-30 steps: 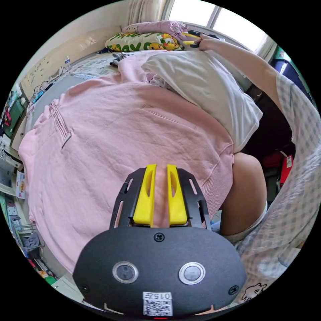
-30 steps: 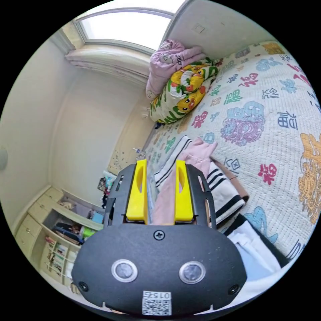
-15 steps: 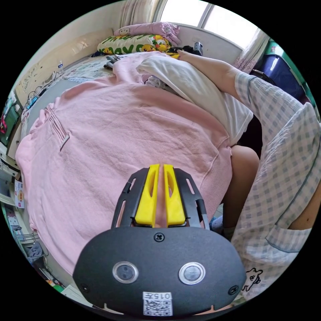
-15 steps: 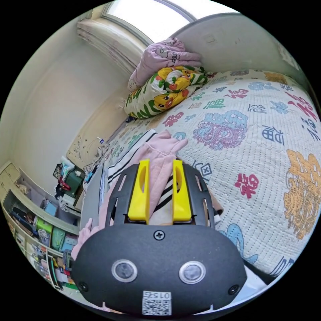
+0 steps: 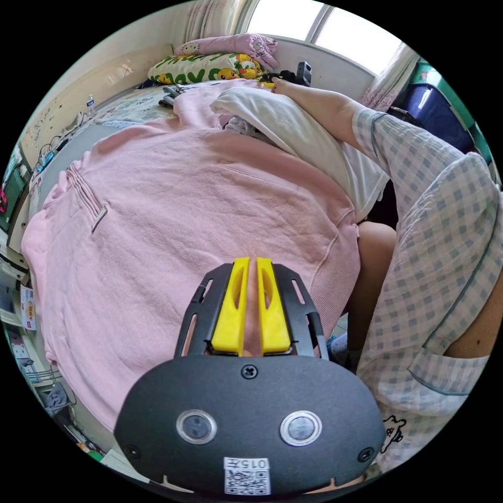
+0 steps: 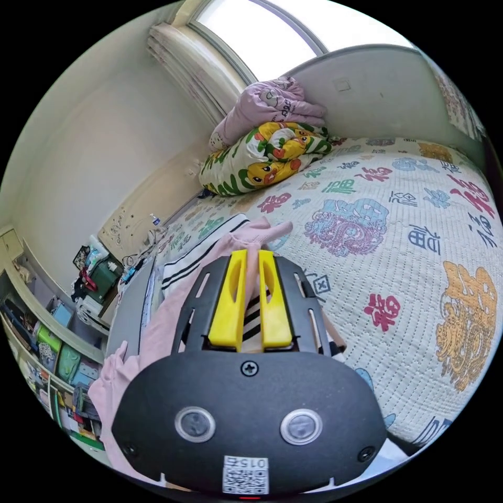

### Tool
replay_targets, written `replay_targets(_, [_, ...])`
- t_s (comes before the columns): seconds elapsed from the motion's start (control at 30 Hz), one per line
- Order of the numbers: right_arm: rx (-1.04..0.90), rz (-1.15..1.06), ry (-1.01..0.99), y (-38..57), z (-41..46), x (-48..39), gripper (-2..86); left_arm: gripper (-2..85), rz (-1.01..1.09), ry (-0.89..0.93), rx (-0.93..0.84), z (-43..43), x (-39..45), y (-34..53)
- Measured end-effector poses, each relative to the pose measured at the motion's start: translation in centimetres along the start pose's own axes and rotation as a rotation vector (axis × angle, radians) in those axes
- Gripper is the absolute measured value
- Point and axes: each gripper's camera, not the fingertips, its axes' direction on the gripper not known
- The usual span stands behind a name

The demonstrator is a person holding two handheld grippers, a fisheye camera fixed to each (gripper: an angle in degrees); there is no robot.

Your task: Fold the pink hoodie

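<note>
L gripper view, nearest: left gripper [image 5: 250, 272], yellow jaws nearly together w/ a strip of pink cloth pinched between them, gripping the pink hoodie [image 5: 173, 209] near its ribbed hem. Hoodie spreads wide just beyond the jaws, pocket slit on the left side. Right of it, a person's bare knee [image 5: 374, 262] and checked sleeve [image 5: 435, 209]. Farther: a white garment [image 5: 293, 131] lies over the hoodie's far part; the person's arm [image 5: 319, 102] reaches along it toward the far end of the bed.

R gripper view: right gripper [image 6: 250, 264], jaws close together, clamped on a narrow fold of the hoodie. Under/around it a black-and-white striped garment [image 6: 204, 251] on the patterned quilt [image 6: 419, 236]. Far: cartoon-print pillow [image 6: 262, 157], a pink bundle [image 6: 267, 105] on top, window [image 6: 283, 31] behind. Far left: shelves [image 6: 47, 335] w/ clutter.
</note>
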Motion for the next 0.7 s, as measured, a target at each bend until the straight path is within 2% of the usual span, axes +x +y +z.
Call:
replay_targets(0.07, [0.127,-0.060,-0.103,-0.1,-3.2,-2.0,2.4,1.2,-0.005,-0.015,-0.009,-1.0,-0.5,0.0])
replay_targets(0.13, [0.209,-0.144,-0.095,-1.1,-6.3,-4.4,1.7,1.5,-0.015,-0.009,-0.002,-2.2,-0.8,0.1])
replay_targets(0.23, [0.352,-0.342,-0.159,-2.6,-12.0,-11.3,1.2,2.2,-0.044,0.027,0.090,-5.0,-1.4,0.6])
replay_targets(0.4, [0.343,-0.625,-0.461,-2.2,-22.5,-24.5,0.8,6.0,-0.223,0.070,0.344,-11.6,-6.0,3.5])
replay_targets(0.5, [0.257,-0.756,-0.665,2.1,-28.1,-30.6,0.7,9.4,-0.454,0.207,0.621,-16.1,-11.8,8.5])
replay_targets(0.57, [0.107,-0.802,-0.792,7.2,-29.8,-33.9,0.6,11.1,-0.664,0.352,0.848,-18.0,-16.4,13.9])
replay_targets(0.63, [-0.078,-0.848,-0.842,11.6,-29.1,-35.8,0.6,12.0,-0.794,0.384,0.974,-18.8,-18.5,17.6])
replay_targets(0.7, [-0.269,-0.936,-0.841,16.2,-27.7,-37.4,0.6,13.2,-0.889,0.372,1.027,-19.4,-19.9,20.0])
